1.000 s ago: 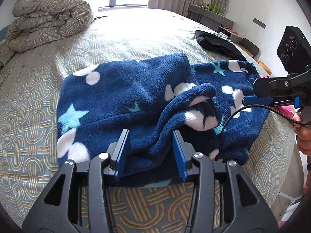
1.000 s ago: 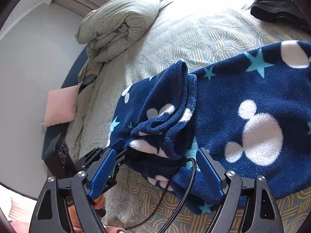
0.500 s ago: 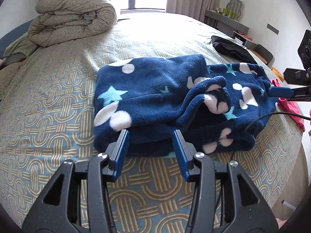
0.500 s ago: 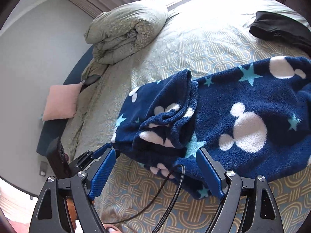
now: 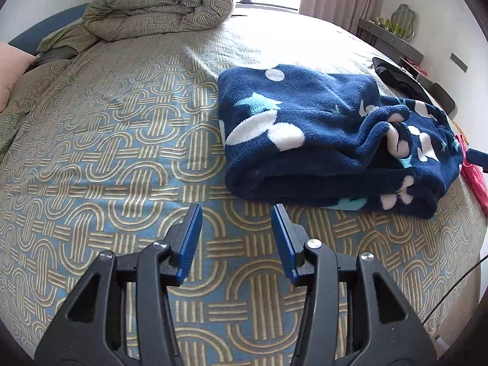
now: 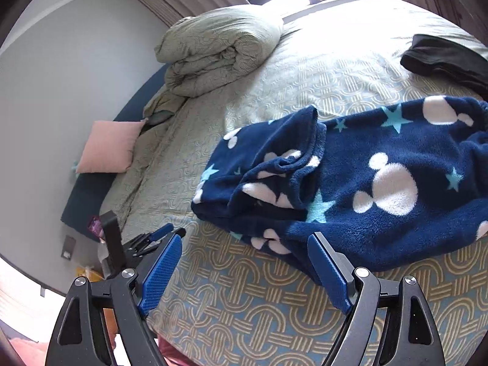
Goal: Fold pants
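Navy fleece pants (image 5: 329, 140) with white mouse heads and light-blue stars lie folded on the patterned bedspread (image 5: 106, 140), one bunched end on top. My left gripper (image 5: 236, 213) hovers open over bare bedspread, just short of the pants' near left corner, nothing between its blue pads. In the right wrist view the same pants (image 6: 350, 183) spread across the middle and right. My right gripper (image 6: 247, 241) stands wide open at their near edge, holding nothing. The left gripper (image 6: 152, 241) shows at lower left there.
A rolled duvet (image 5: 164, 3) sits at the head of the bed. A black garment (image 6: 445, 58) lies at the far right, a pink pillow (image 6: 106, 146) by the wall. Something red (image 5: 475, 180) lies at the bed's right edge. A shelf (image 5: 393, 36) lines the wall.
My left gripper drew back and to the left off the pants, which now lie to its right. My right gripper backed away and rose a little; the pants stayed put.
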Demonstrator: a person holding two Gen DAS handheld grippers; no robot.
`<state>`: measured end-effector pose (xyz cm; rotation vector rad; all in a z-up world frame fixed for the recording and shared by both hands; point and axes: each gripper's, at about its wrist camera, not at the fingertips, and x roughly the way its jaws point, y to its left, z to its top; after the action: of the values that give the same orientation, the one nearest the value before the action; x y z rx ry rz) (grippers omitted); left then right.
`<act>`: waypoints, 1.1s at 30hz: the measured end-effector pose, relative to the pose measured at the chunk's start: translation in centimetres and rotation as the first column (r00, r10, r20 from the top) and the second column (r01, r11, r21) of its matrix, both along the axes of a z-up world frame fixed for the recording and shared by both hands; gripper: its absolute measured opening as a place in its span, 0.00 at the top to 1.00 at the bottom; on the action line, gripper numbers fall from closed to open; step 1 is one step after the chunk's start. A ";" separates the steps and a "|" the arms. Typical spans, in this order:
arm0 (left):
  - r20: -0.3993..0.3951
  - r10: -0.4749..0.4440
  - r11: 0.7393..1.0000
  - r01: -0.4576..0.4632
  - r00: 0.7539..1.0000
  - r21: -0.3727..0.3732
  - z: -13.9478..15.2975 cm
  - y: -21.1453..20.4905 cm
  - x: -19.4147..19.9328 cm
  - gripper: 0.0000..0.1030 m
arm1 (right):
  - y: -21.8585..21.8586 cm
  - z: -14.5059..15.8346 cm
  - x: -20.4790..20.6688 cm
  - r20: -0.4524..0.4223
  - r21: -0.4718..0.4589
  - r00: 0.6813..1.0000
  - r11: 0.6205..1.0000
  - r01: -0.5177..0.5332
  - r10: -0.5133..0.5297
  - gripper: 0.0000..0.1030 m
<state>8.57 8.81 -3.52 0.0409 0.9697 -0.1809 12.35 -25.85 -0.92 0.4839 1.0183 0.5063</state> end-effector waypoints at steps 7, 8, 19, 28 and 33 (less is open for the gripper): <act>-0.035 -0.025 0.999 0.027 0.999 0.037 -2.1 -2.4 2.9 0.50 | -0.4 -5.9 5.7 -0.130 0.124 0.991 0.990 0.061 -0.045 0.16; -0.038 -0.027 0.999 0.028 0.999 0.043 -2.3 -2.6 3.2 0.50 | -0.6 -6.5 6.5 -0.148 0.146 0.987 0.986 0.079 -0.057 0.16; -0.071 0.041 0.998 -0.044 0.997 -0.050 -2.7 0.0 4.2 0.49 | 0.6 -10.6 12.2 -0.296 0.212 0.955 0.972 0.099 -0.033 0.16; -0.044 0.069 0.993 -0.073 0.997 -0.088 -2.4 0.7 4.2 0.47 | 3.1 -10.5 13.4 -0.283 0.099 0.959 0.994 0.048 -0.018 0.35; -0.011 0.035 0.999 -0.035 0.999 -0.017 -2.7 -1.2 4.8 0.52 | 4.1 -9.1 13.2 -0.245 0.018 0.969 0.999 0.036 -0.030 0.76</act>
<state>13.33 7.60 -6.21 0.0068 0.9783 -0.1576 25.55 -21.79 -10.01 0.5929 1.2400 0.4356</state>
